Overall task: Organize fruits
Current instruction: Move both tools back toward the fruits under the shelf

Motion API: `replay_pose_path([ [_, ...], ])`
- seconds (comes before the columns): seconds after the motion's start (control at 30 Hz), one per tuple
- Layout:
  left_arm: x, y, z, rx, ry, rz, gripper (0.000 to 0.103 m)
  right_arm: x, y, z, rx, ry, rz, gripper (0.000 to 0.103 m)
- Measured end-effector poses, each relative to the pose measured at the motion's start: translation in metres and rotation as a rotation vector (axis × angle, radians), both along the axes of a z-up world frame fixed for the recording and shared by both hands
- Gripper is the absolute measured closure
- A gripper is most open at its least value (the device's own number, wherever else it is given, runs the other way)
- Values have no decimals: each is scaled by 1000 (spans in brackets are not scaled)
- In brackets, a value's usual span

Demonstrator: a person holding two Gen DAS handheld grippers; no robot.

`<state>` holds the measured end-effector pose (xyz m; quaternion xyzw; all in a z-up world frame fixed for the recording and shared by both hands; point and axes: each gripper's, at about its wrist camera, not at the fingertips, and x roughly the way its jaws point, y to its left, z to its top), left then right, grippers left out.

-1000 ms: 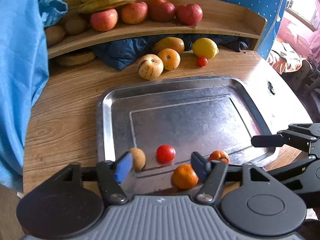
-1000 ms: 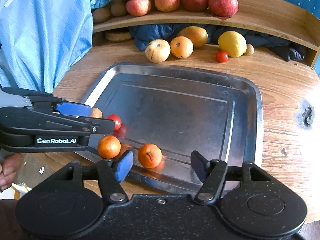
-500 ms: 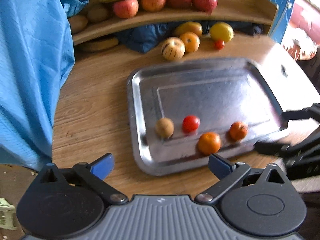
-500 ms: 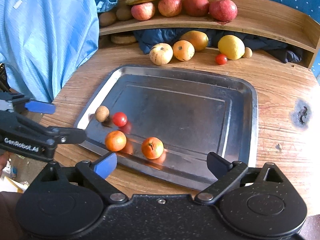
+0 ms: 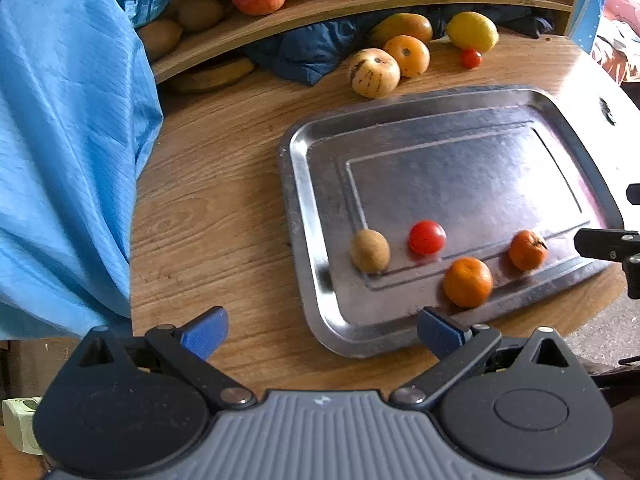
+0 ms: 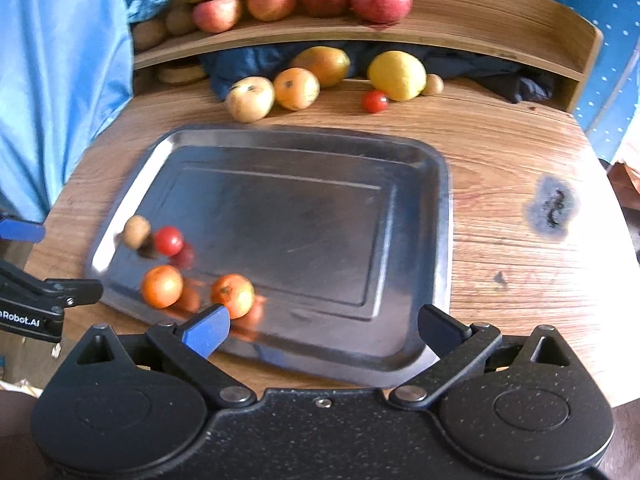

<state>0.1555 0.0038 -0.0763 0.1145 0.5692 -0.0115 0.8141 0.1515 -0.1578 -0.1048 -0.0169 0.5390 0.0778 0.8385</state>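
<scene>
Wooden round table (image 6: 500, 152) with a curved shelf (image 6: 460, 28) at the back, blue cloth (image 5: 60, 140) hanging at the left. Metal tray (image 6: 440, 184) sits mid-table, mostly bare. Your left gripper (image 5: 320, 330) is spread wide with nothing in it, hovering over the tray's near corner. Your right gripper (image 6: 324, 326) is nearly full width, jaws opening, nothing between them, over the tray's near rim.

Loose fruit behind the tray: lemon (image 6: 396, 75), mango (image 6: 324, 65), pale striped fruit (image 6: 250, 99), orange (image 6: 297, 88), small tomato (image 6: 374, 101).

On the tray, near-left corner: two tangerines (image 6: 162, 286) (image 6: 233, 295), cherry tomato (image 6: 168, 240), brown nut-like fruit (image 6: 136, 231).

Risks:
- Round fruit on slick metal will likely roll if you nudge the tray.
- The four are clustered, so wide jaws coming down could knock a neighbour.
- Both grippers are close together, so they could clash.
- Squeeze the tomato hard and it may burst.
</scene>
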Motion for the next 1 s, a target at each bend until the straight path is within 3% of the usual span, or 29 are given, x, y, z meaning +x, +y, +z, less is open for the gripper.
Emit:
replay_pose_path([
  [0.4,35,9,-2,12,-6,-2,1,34,-1,-4,-8,5,-40,1],
  [0.77,80,25,4,30,-84,79,1,68,10,-9,-7,17,-22,1],
  [1.0,106,17,4,15,-121,63,1,78,9,-7,4,-20,-48,1],
])
